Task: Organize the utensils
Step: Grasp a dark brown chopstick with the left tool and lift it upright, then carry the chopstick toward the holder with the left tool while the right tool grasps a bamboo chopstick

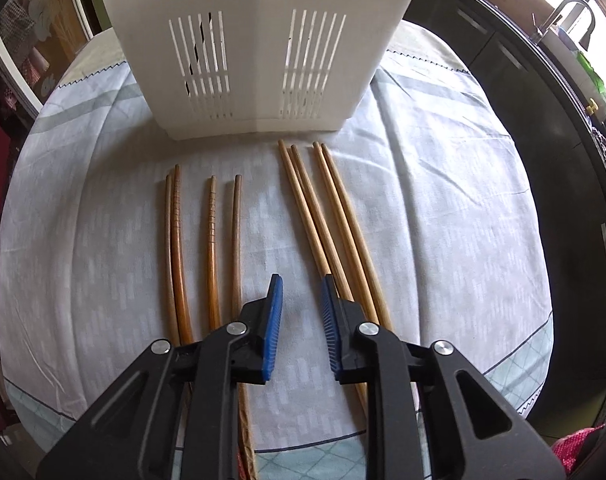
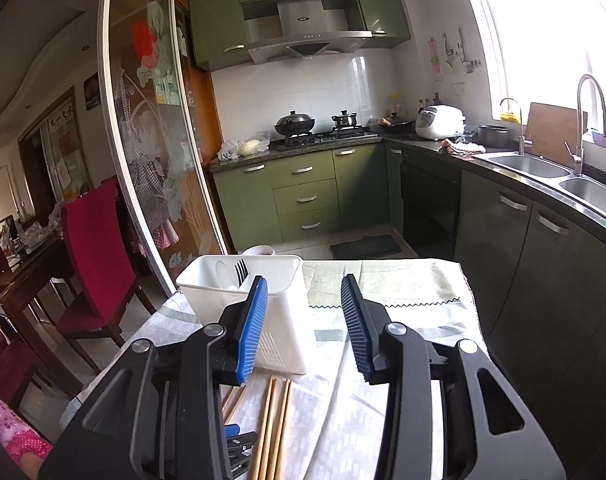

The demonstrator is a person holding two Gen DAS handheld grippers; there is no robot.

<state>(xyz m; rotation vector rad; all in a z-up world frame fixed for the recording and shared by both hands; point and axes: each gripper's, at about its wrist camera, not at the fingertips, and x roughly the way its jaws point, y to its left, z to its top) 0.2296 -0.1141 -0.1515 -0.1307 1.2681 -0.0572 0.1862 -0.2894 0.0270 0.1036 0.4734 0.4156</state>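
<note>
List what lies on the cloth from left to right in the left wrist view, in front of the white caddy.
Pair of dark curved chopsticks → two separate dark chopsticks → first pair of light chopsticks → second pair of light chopsticks.

White slotted caddy (image 1: 259, 44), tan chopsticks (image 1: 335, 216)

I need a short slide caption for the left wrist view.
Open left tool above eight chopsticks on a tablecloth, facing a white slotted holder.

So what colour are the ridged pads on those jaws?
Blue pads, set in black jaws; the left wrist view shows them best.
</note>
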